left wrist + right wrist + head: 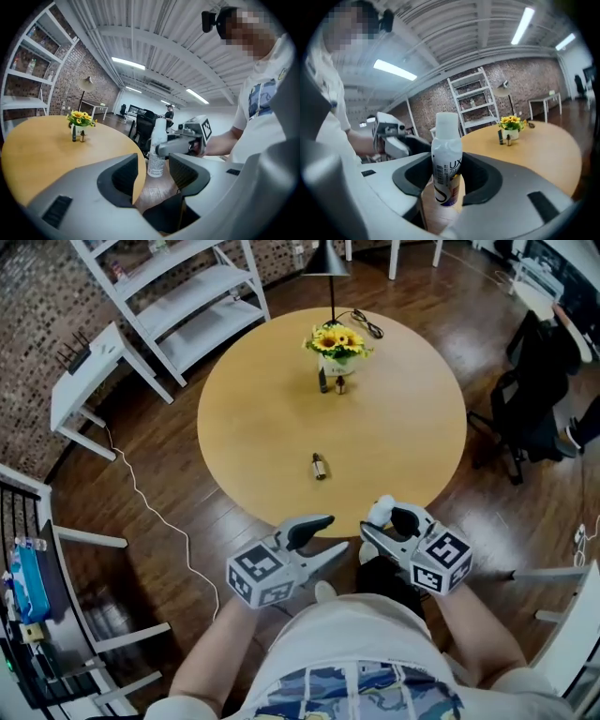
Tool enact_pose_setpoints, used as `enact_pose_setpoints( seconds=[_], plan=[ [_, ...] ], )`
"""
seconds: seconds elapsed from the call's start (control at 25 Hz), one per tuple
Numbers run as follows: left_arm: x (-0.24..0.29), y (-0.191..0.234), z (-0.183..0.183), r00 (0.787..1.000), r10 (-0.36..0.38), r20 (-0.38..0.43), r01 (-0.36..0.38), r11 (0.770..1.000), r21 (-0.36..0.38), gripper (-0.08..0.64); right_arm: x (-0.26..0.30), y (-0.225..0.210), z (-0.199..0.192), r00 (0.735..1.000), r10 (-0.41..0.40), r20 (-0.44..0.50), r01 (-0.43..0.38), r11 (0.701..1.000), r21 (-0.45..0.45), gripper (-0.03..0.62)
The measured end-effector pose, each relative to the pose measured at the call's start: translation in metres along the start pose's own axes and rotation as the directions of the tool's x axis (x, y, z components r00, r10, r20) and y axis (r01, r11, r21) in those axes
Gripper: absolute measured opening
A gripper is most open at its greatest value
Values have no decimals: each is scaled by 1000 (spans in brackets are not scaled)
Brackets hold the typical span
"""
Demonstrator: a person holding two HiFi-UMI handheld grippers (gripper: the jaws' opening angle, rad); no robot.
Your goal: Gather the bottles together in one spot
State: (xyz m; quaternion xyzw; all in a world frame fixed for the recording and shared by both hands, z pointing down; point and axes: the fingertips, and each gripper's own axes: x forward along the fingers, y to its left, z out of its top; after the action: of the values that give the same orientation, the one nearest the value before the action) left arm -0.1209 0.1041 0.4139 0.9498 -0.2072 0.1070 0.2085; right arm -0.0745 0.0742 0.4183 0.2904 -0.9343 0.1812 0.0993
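Right gripper view shows the right gripper (447,180) with its jaws closed on a white plastic bottle (446,159). The bottle stands upright between the two pads, its white cap above them and its printed lower part below them. Both pads press on its sides, and it is carried in the air, just before the near edge of the round wooden tabletop (394,427).

The left gripper (336,532) is beside it, and its jaws stand wide apart with nothing between them. Through their gap one sees only the white bottle, which is in the other jaws.

Ahead of both pairs of jaws, a small dark bottle (320,466) lies on its side on the tabletop, well apart from them. Much further ahead, near the middle of the tabletop, two more small bottles (323,382) stand upright, close to each other. They are just in front of a white vase of sunflowers (337,351).
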Motion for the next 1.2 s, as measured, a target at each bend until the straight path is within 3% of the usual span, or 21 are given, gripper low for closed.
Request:
enact_pose_setpoints(
  seconds=[0.12,0.28,0.44,0.52,0.84,1.0,1.2],
  plan=[
    [2,-7,26,1000,-4,10,4,999,42,213,-5,1,-15,992,-104,-75,90,980,-175,199],
    [38,-16,46,998,1,-59,7,990,142,213,3,1,-27,979,-161,-125,126,961,-247,199],
    [80,-7,45,985,51,-166,-12,973,231,204,11,-17,-24,970,-195,-145,145,943,-300,199],
    [99,1,46,978,57,-199,-5,968,251,138,13,-36,-22,967,-209,-144,157,939,-305,199],
    [170,45,79,964,63,-259,6,967,256,133,17,-122,-2,979,-193,-68,170,951,-257,211],
    [203,95,108,957,146,-252,-69,954,290,133,10,-177,2,975,-200,-95,173,956,-236,244],
    [246,182,135,929,294,-226,-221,928,299,133,-20,-231,-9,969,-215,-119,194,966,-171,247]
  ],
)
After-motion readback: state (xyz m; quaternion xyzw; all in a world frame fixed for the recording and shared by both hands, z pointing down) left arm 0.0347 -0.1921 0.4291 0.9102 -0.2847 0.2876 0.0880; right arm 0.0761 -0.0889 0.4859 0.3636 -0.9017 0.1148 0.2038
